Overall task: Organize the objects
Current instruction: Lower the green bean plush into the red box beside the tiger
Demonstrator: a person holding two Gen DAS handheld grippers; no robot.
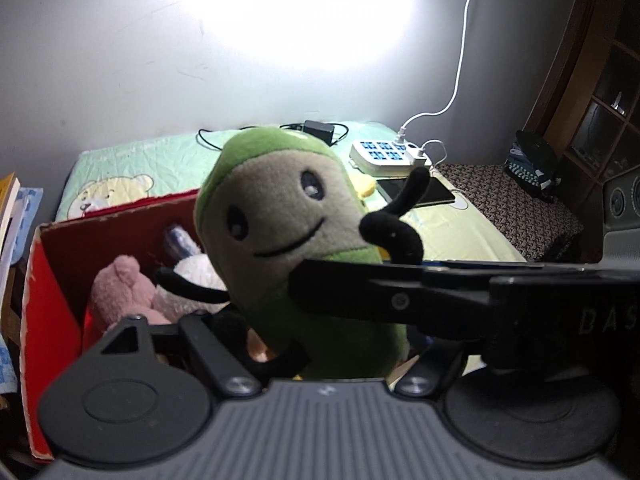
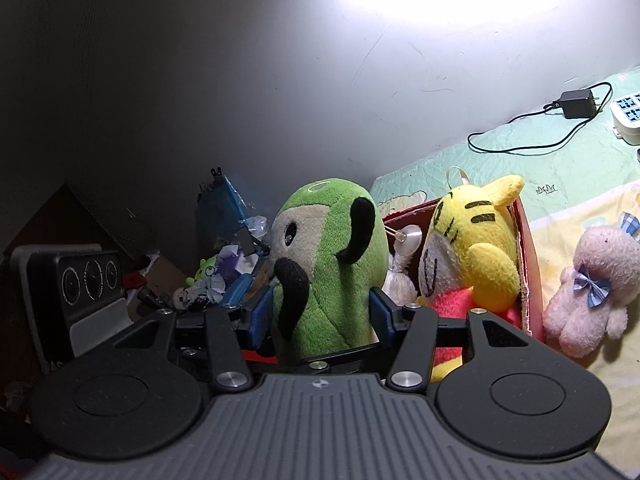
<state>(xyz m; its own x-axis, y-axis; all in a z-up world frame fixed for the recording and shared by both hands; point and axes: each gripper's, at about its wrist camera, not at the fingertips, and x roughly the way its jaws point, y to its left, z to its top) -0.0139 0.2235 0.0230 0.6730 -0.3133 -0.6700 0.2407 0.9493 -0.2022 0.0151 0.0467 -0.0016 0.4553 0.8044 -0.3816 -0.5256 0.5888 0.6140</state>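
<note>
The right tool point(image 2: 322, 314) pinches the green plush point(image 2: 332, 280) by its sides, upright above the bed point(image 2: 560, 216) beside the red box point(image 1: 60, 248), while the left tool point(image 1: 256, 320) sits close under it, its grip impossible to tell.

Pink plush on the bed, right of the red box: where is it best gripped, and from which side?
Probably across the soft body of the pink plush, just below its bow, coming from above. It lies on the bed apart from the red box, with nothing over it.
</note>
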